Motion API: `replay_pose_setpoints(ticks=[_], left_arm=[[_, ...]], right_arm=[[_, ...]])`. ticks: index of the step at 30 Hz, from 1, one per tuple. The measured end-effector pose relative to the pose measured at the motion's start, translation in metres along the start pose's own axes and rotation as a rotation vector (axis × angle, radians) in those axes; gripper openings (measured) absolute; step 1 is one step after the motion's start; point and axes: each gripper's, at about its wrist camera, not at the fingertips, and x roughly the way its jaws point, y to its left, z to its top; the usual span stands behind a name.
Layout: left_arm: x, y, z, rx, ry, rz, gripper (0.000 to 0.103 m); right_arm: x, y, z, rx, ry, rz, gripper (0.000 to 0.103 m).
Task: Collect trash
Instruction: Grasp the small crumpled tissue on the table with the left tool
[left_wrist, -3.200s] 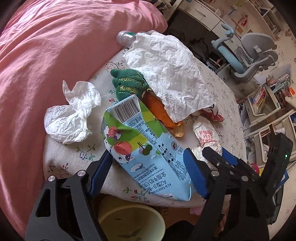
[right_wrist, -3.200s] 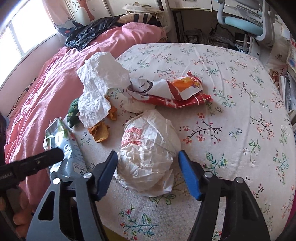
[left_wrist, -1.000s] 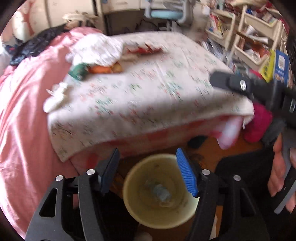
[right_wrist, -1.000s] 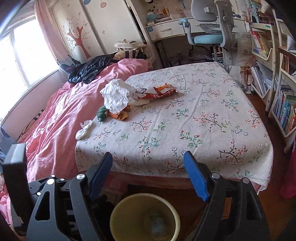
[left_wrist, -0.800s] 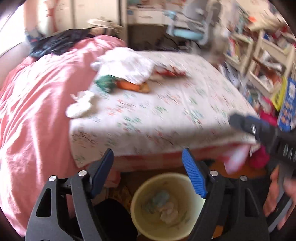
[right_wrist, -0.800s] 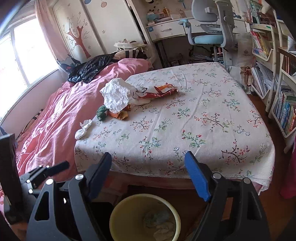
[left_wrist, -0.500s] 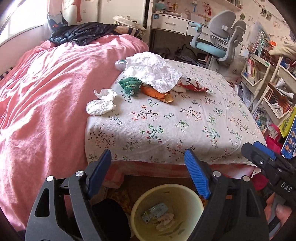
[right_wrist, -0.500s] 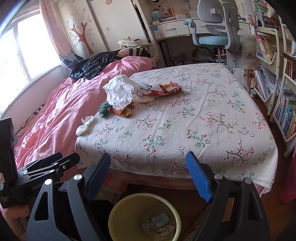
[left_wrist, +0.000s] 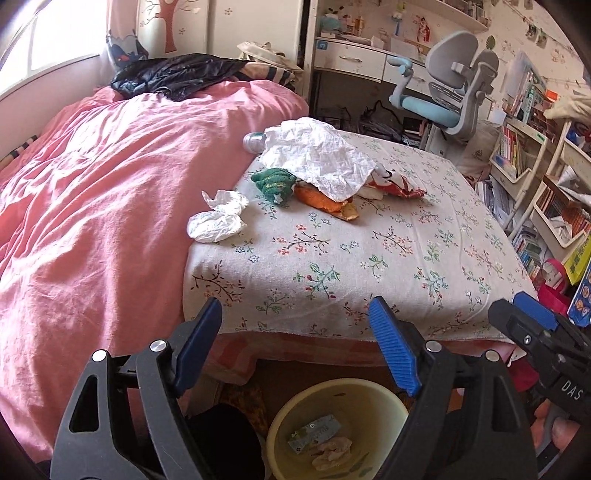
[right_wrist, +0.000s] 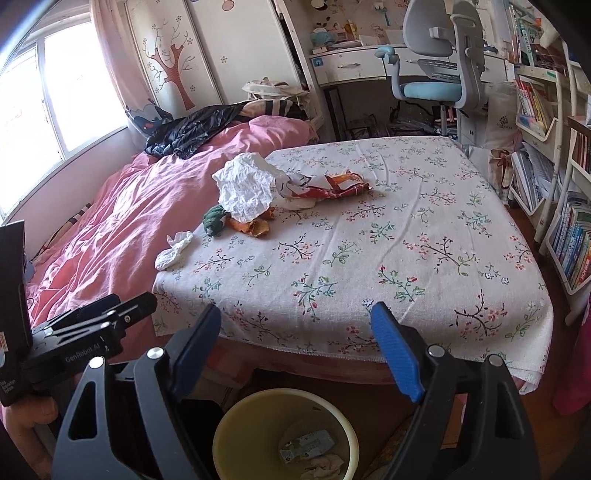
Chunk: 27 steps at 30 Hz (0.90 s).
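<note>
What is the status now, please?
Left hand-held gripper and right hand-held gripper open, empty, above yellow bin. Carton in bin. Crumpled tissue and big white paper on bed. Nothing blocking.

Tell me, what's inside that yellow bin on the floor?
In the yellow bin lie a flattened carton and a crumpled white bag. Anything beneath them is hidden.
</note>
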Motion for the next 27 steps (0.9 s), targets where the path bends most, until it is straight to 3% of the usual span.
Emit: replay_pose_setpoints(ticks=[10, 13, 16, 20, 27], left_arm=[[0.01, 0.062, 0.045, -0.217, -0.003, 0.033, 0.078], [0.027, 0.077, 0.059, -0.239, 0.045, 0.032, 0.078], [0.047, 0.082, 0.069, -0.205, 0.103, 0.016, 0.078], [0.08, 0.068, 0.078, -0.071, 0.181, 0.026, 0.078], [0.134, 0.056, 0.09, 0.059, 0.252, 0.139, 0.078]], right_arm=[[-0.006, 0.004, 0.003, -0.01, -0.03, 0.012, 0.08], [-0.008, 0.003, 0.005, 0.008, -0.04, 0.033, 0.08], [-0.009, 0.001, 0.006, 0.03, -0.045, 0.057, 0.08], [-0.01, 0.0, 0.009, 0.067, -0.052, 0.093, 0.081], [-0.007, -0.005, 0.013, 0.13, -0.041, 0.146, 0.081]])
